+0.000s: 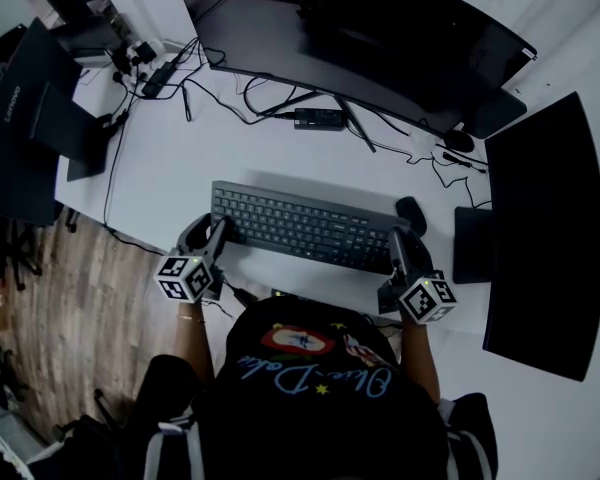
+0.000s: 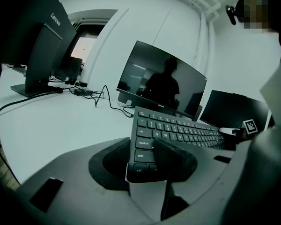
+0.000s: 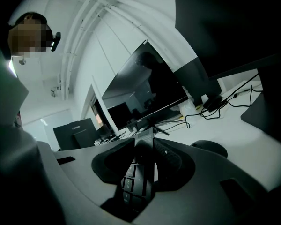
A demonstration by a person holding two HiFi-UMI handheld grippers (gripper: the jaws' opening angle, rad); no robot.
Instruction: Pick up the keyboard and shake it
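Observation:
A dark keyboard (image 1: pixel 305 226) lies lengthwise across the white desk (image 1: pixel 160 168), just in front of me. My left gripper (image 1: pixel 218 230) is shut on its left end. In the left gripper view the pads of the left gripper (image 2: pixel 140 156) clamp the corner by the shift and ctrl keys of the keyboard (image 2: pixel 178 128). My right gripper (image 1: pixel 400 243) is shut on the right end. In the right gripper view the keyboard (image 3: pixel 138 177) shows edge-on, pinched between the pads of the right gripper (image 3: pixel 145 153). I cannot tell whether the keyboard touches the desk.
A black mouse (image 1: pixel 412 213) sits right behind the keyboard's right end. A wide curved monitor (image 1: pixel 380 38) stands behind, with a power brick (image 1: pixel 318 118) and cables under it. Another monitor (image 1: pixel 545 238) stands at the right, a Lenovo screen (image 1: pixel 30 118) at the left edge.

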